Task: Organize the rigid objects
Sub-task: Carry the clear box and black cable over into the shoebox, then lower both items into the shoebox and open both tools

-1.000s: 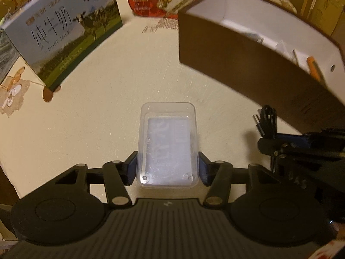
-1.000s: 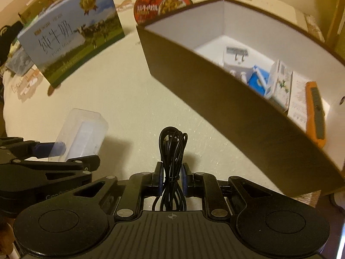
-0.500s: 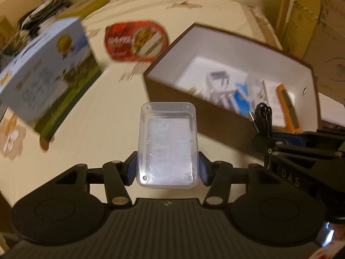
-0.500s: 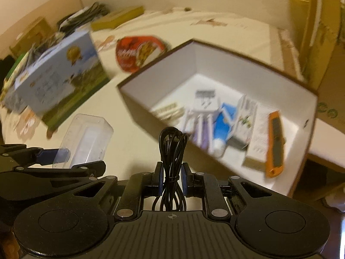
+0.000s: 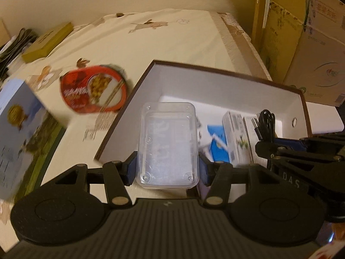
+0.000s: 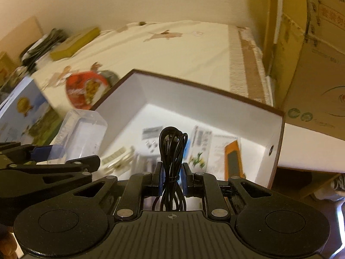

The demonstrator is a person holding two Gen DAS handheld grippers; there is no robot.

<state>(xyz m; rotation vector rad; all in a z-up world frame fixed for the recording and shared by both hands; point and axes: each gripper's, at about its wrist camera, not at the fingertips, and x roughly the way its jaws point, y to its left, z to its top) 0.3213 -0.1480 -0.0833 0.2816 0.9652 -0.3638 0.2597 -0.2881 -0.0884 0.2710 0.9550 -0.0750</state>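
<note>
A clear plastic case (image 5: 167,144) is held between the pads of the left gripper (image 5: 167,169), poised above the near wall of an open box (image 5: 120,127) on the cloth-covered table (image 5: 172,36). A bundled black cable (image 6: 172,151) is pinched tight in the narrow-set right gripper (image 6: 171,178) alongside, over the box's interior. A carton (image 6: 199,149) and an orange knife (image 6: 232,159) already lie inside. If released too early, the case may strike the wall and fall outside; its smooth sides may also slip.
</note>
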